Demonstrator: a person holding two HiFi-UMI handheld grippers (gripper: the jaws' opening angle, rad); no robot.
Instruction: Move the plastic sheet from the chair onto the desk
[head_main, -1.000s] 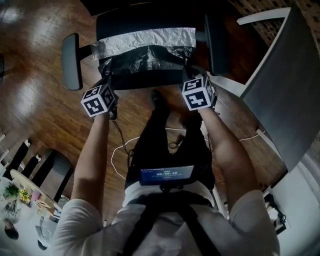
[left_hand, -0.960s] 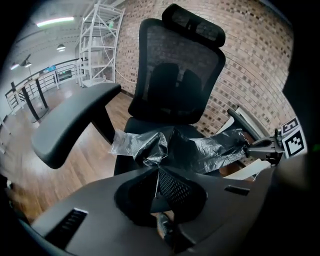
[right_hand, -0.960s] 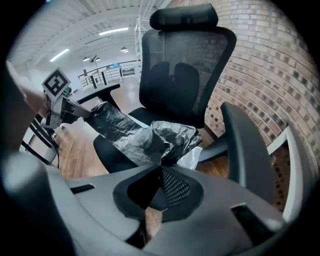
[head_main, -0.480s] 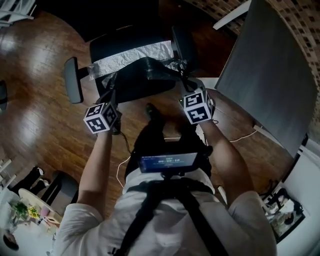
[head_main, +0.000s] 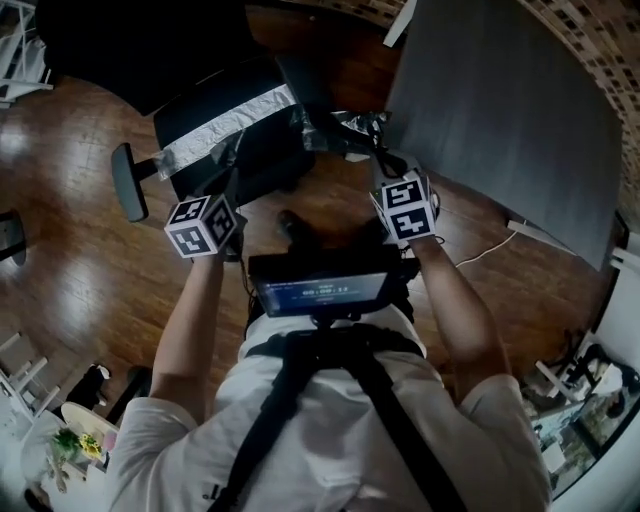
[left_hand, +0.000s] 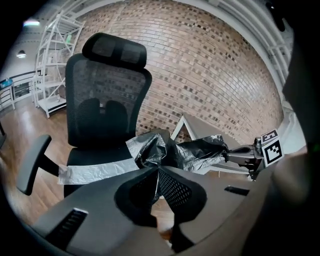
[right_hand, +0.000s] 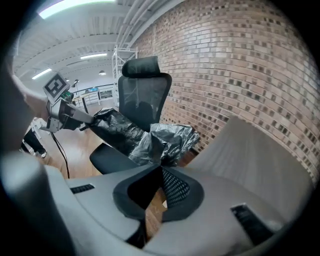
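A crinkled black and silver plastic sheet (head_main: 335, 135) hangs stretched between my two grippers, in the air between the chair and the desk. Its silver end (head_main: 225, 118) still trails over the seat of the black office chair (head_main: 200, 95). My left gripper (head_main: 232, 158) is shut on the sheet's left part (left_hand: 150, 149). My right gripper (head_main: 378, 145) is shut on its right part (right_hand: 167, 140), close to the edge of the grey desk (head_main: 490, 120). In the left gripper view, the right gripper (left_hand: 250, 156) shows across the sheet. In the right gripper view, the left gripper (right_hand: 62, 115) shows likewise.
The chair's armrest (head_main: 124, 182) sticks out at the left. A white cable (head_main: 480, 255) lies on the wooden floor (head_main: 70, 230) under the desk's near edge. A brick wall (left_hand: 210, 65) stands behind the chair and desk.
Both grippers have swung right with the sheet, from over the chair seat toward the desk. The dark part has lifted off the seat; only the silver end still lies there.
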